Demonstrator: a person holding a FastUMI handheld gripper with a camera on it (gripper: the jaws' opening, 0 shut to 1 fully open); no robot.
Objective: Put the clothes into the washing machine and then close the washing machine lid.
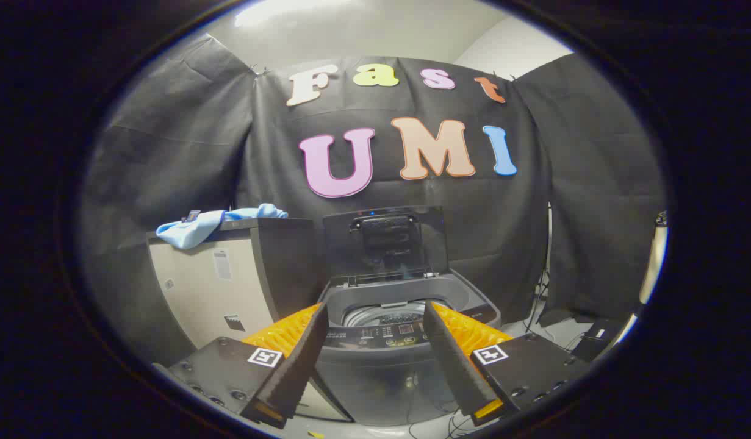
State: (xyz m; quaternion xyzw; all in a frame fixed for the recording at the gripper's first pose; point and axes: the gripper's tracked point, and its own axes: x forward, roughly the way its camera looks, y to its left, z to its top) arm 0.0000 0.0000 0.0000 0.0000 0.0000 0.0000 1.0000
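**Clothes not yet picked up; washer stands open**

We face a booth hung with black cloth, a pale ceiling above it. Against that wall stands a top-loading washing machine [406, 323], just beyond our fingers and framed between them, its lid [384, 241] raised upright at the back so the drum lies open. At about ten o'clock from the washer, a cabinet [229, 280] stands just beside it, and on its top lies a light blue cloth [213, 222], bunched and draped partly over the near edge. These are the clothes we take the task to mean.

Our gripper [372, 353] is spread wide with nothing between its fingers, held well short of both washer and cloth.

We judge that the first step is in hand: fetching the clothes. The next move calls for swinging up and toward ten o'clock, bringing the fingers over the cabinet's top and closing on a raised fold of the cloth. Carrying it to the drum and lowering the lid remain to be done.
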